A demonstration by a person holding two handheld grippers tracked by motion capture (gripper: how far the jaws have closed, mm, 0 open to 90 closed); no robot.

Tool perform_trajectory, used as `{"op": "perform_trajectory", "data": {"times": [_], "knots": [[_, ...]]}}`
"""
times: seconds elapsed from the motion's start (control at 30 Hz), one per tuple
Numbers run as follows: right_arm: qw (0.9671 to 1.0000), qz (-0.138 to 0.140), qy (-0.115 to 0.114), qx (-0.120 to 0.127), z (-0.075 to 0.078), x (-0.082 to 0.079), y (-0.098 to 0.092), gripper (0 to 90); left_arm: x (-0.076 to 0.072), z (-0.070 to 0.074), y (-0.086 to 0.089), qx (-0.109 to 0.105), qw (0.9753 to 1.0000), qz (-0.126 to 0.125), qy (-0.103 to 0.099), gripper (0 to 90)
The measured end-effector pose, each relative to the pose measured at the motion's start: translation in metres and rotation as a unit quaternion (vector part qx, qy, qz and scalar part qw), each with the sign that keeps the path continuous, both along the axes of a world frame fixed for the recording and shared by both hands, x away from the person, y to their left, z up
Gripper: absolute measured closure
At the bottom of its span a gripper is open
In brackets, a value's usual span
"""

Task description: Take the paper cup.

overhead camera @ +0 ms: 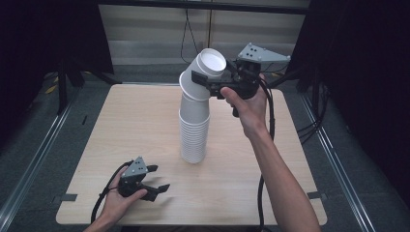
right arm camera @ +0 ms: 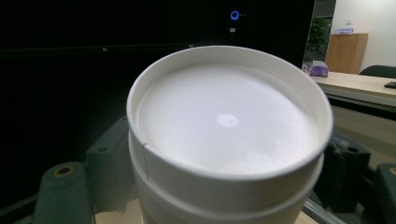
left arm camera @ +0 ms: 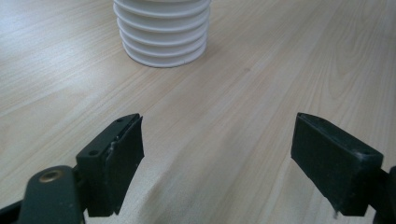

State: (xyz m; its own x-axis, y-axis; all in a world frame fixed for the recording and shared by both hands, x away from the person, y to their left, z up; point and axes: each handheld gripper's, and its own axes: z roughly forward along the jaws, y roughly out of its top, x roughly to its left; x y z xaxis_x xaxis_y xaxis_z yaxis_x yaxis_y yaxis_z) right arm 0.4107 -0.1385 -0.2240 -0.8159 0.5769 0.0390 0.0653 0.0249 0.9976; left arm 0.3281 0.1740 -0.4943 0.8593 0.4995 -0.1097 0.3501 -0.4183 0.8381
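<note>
Up top, the right gripper [overhead camera: 209, 82] clamps the tilted top cup [overhead camera: 209, 65] of the stack [overhead camera: 194, 130] — leaning rightward toward it — while the left gripper [overhead camera: 157, 178], jaws apart, rests low beside the base.

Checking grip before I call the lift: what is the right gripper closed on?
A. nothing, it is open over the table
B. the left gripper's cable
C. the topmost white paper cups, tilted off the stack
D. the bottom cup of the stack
C: the right gripper clamps the topmost white paper cups, which lean away from the upright stack of white paper cups on the wooden table.
</note>
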Motion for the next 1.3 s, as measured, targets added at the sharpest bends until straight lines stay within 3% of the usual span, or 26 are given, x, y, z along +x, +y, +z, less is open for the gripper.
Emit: {"op": "perform_trajectory", "data": {"times": [0.37,0.87,1.03,1.3], "knots": [[0.9999,-0.006,0.003,0.01,-0.001,-0.013,-0.016,21.3,0.0,0.0,0.0,0.004,1.0,0.001,-0.001,16.9],[0.9989,-0.047,-0.005,0.007,-0.006,-0.032,-0.047,21.3,0.0,-0.002,0.0,0.01,0.9999,0.012,-0.001,16.8],[0.9984,-0.057,-0.002,0.001,-0.011,-0.036,-0.054,21.4,0.002,-0.006,-0.003,0.006,0.9996,0.008,0.026,16.8],[0.9979,-0.065,0.008,-0.005,-0.023,-0.041,-0.063,21.4,0.005,-0.004,-0.002,0.005,0.9998,0.016,0.01,16.8]]}}
